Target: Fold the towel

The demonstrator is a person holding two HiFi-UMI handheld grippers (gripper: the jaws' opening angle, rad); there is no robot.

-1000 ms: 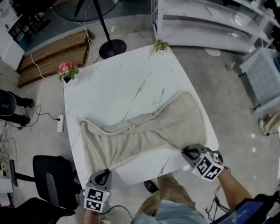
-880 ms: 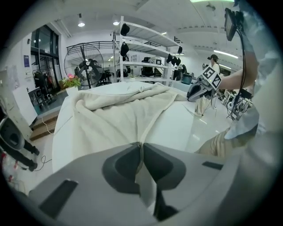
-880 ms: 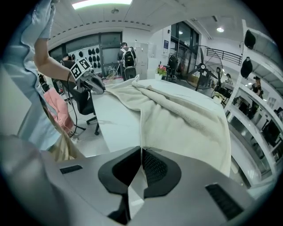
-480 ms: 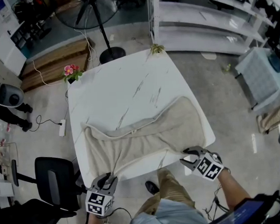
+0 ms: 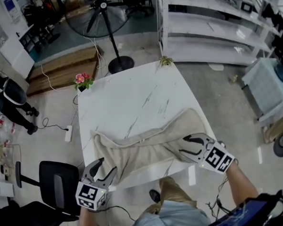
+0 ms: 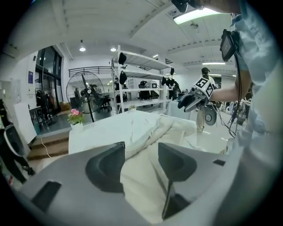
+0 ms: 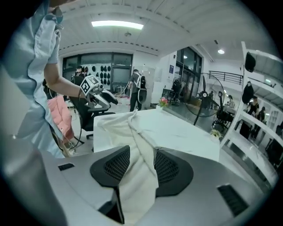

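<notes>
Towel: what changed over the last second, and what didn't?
The left tool and the right tool were shut at the near corners of the towel. Both have just been opening and have lifted, apparently letting go. The gripper views show cloth between each tool's parted jaws. Unchanged: the towel lies bunched on the near half of the table, in much the same shape.

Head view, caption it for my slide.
Towel bunched on the white table; left gripper and right gripper have just been opening their jaws, towel between each pair.
</notes>
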